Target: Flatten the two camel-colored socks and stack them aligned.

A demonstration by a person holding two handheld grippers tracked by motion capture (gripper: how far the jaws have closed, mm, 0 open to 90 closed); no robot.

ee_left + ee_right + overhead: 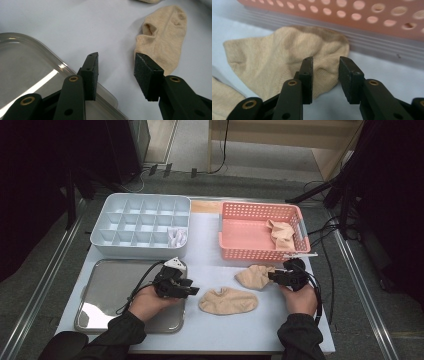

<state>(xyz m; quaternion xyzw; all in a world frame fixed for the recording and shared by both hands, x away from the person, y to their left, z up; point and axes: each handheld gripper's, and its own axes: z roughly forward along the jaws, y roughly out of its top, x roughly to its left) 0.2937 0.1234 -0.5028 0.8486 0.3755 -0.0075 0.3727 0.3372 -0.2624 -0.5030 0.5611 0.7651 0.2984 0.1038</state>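
Note:
Two beige socks lie on the pale table. The flat one [228, 301] [162, 37] is at front centre, and my left gripper [194, 291] [116, 75] stands open just left of it, above the tray's corner, with nothing between its jaws. The crumpled sock [254, 276] [284, 57] lies in front of the pink basket [250, 254] [362, 15]. Beside this sock's right end, my right gripper [272, 276] [325, 78] is open and empty. A third beige sock [281, 234] rests inside the basket.
A shiny metal tray [107, 290] [22, 65] lies at front left under my left hand. Behind it stands a white divided organiser [142, 222] with a white rolled item [177, 236] in one front compartment. The flat sock's edge [222, 97] shows low left.

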